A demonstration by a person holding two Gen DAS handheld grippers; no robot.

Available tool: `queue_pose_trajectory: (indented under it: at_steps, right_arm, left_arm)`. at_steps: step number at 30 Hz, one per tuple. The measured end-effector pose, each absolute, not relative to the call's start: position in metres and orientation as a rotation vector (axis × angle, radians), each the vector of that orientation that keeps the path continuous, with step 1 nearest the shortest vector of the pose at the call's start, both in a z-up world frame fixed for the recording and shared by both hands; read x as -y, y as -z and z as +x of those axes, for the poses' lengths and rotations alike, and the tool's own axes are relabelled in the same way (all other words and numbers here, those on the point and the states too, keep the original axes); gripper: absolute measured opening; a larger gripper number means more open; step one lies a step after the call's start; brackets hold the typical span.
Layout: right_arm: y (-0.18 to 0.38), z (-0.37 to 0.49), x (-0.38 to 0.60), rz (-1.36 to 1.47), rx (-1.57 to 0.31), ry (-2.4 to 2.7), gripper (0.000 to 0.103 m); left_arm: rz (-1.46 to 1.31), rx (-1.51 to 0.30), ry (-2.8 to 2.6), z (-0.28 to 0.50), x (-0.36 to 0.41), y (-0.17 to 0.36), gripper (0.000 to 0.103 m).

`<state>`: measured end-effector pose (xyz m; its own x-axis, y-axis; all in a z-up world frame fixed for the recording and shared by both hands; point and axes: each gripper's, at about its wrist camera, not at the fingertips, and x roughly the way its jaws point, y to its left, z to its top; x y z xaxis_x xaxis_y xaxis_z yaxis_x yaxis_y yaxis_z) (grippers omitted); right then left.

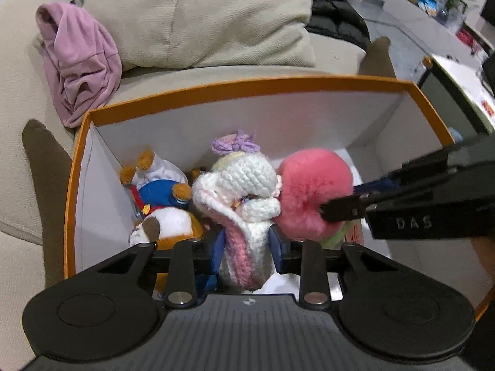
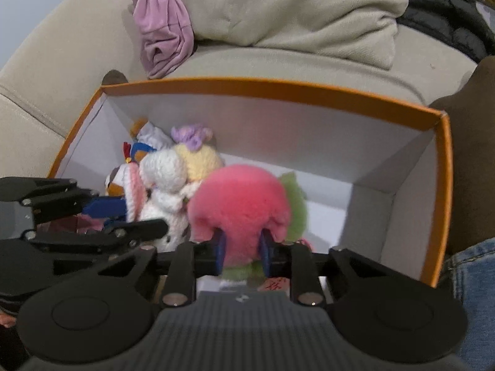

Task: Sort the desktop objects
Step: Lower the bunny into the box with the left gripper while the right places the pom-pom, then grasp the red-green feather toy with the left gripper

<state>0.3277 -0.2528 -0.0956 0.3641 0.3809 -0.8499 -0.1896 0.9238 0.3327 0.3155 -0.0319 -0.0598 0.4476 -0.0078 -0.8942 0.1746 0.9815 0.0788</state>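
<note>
Left gripper (image 1: pixel 247 247) clamping crochet doll (image 1: pixel 244 198), right gripper (image 2: pixel 243 255) clamping pink pompom (image 2: pixel 239 198), orange box (image 1: pixel 247 88)

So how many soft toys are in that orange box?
3 that I can see. A brown-and-blue plush lies at the left wall, a white crocheted doll sits in the middle, and a pink fluffy toy is beside it. More may be hidden underneath.

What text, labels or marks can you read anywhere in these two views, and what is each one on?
"DAS": raised letters on the black body of the right gripper, seen in the left wrist view.
Red marks on a small tag under the pink fluffy toy: too blurred to read.
Red print on a white surface at the far right edge: too small to read.
Nothing else is legible.
</note>
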Motion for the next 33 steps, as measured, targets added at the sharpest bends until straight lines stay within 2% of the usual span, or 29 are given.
queue_pose_trajectory:
  at_steps: [9,14,22,24,28,30,32,33]
  right_arm:
    - [0.099,0.341,0.248,0.172,-1.101,-0.348,0.022]
    - [0.083,0.327,0.253,0.115,-1.025,-0.334,0.037]
    - [0.029,0.251,0.275,0.156,-0.764,-0.362,0.039]
    - [0.019,0.221,0.28,0.165,-0.693,-0.358,0.047]
    - [0.01,0.162,0.289,0.166,-0.617,-0.346,0.055]
    - [0.014,0.136,0.296,0.182,-0.629,-0.329,0.058]
    - [0.022,0.117,0.3,0.19,-0.663,-0.303,0.058]
    - [0.027,0.108,0.302,0.195,-0.681,-0.287,0.058]
  left_arm:
    - [0.144,-1.089,0.1,0.314,0.031,0.059,0.036]
    - [0.116,-1.031,0.1,0.3,0.03,0.041,0.036]
    - [0.086,-0.841,0.157,0.226,0.04,-0.022,0.037]
    - [0.087,-0.819,0.173,0.201,0.044,-0.031,0.038]
    - [0.077,-0.802,0.213,0.159,0.053,-0.035,0.038]
    - [0.064,-0.81,0.238,0.139,0.058,-0.03,0.039]
    - [0.054,-0.826,0.251,0.127,0.06,-0.021,0.053]
    - [0.048,-0.835,0.252,0.122,0.061,-0.014,0.054]
